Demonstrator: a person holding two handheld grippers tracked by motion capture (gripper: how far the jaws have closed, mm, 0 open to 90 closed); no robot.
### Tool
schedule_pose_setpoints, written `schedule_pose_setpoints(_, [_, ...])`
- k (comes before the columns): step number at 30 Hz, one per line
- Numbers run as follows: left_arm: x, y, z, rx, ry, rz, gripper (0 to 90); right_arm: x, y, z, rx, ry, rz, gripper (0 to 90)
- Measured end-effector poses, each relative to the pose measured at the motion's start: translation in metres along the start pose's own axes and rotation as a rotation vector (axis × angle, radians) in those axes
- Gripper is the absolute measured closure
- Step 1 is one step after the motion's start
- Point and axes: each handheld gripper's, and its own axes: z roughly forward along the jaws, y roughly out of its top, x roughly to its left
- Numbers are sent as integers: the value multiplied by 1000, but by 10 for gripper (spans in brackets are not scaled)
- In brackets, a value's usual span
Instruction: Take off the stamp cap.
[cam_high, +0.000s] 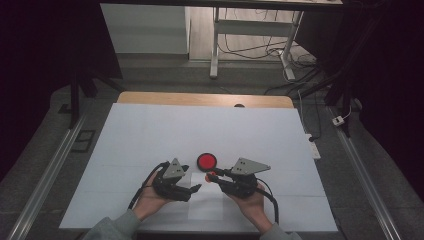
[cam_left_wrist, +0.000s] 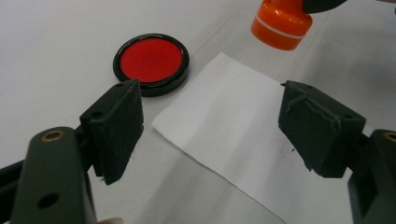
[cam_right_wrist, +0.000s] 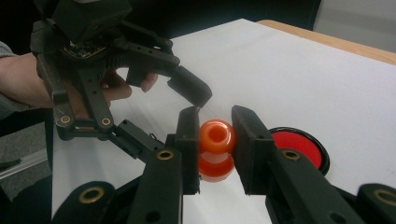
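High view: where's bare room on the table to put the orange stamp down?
Bare: the table beyond the red ink pad, and both side margins. Crowded: the near centre, where the left gripper and right gripper, holding the orange stamp, flank the paper sheet.

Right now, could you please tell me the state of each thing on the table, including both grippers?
orange stamp: held between the right gripper's fingers, above the paper.
ink pad: open, red surface exposed, resting beside the paper.
sheet of paper: lying flat, no mark visible.
left gripper: open, holding nothing.
right gripper: shut on the stamp.
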Motion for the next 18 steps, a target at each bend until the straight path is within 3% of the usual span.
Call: schedule_pose_setpoints(18, [-5,7,9,3,-14,16,234,0,0,1,5,1,-2,719])
